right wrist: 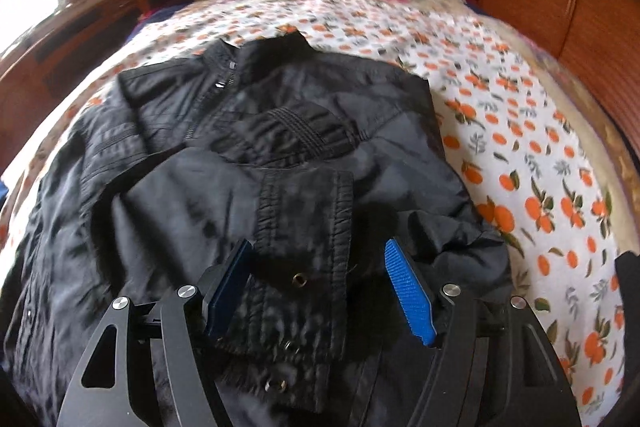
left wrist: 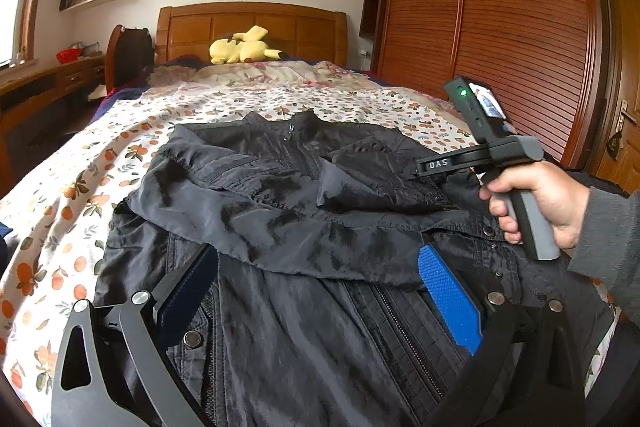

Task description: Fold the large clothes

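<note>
A black zip jacket [left wrist: 280, 211] lies on the bed, collar toward the headboard, with both sleeves folded across its front. My left gripper [left wrist: 316, 255] hovers low over the jacket's lower half, jaws wide open and holding nothing. In the right wrist view the jacket [right wrist: 192, 187] fills the middle. The snap-buttoned sleeve cuff [right wrist: 304, 227] lies between the blue pads [right wrist: 408, 291] of my right gripper [right wrist: 318, 247]. Those jaws stand open, clear of the cloth on both sides. A hand [left wrist: 536, 199] grips the right gripper's handle at the jacket's right edge.
The orange-print bedsheet [right wrist: 520, 167] spreads around the jacket, with bare sheet to the right and beyond the collar. A yellow plush toy [left wrist: 240, 51] rests by the wooden headboard [left wrist: 248, 23]. A slatted wardrobe [left wrist: 500, 27] stands on the right, a desk [left wrist: 48, 83] on the left.
</note>
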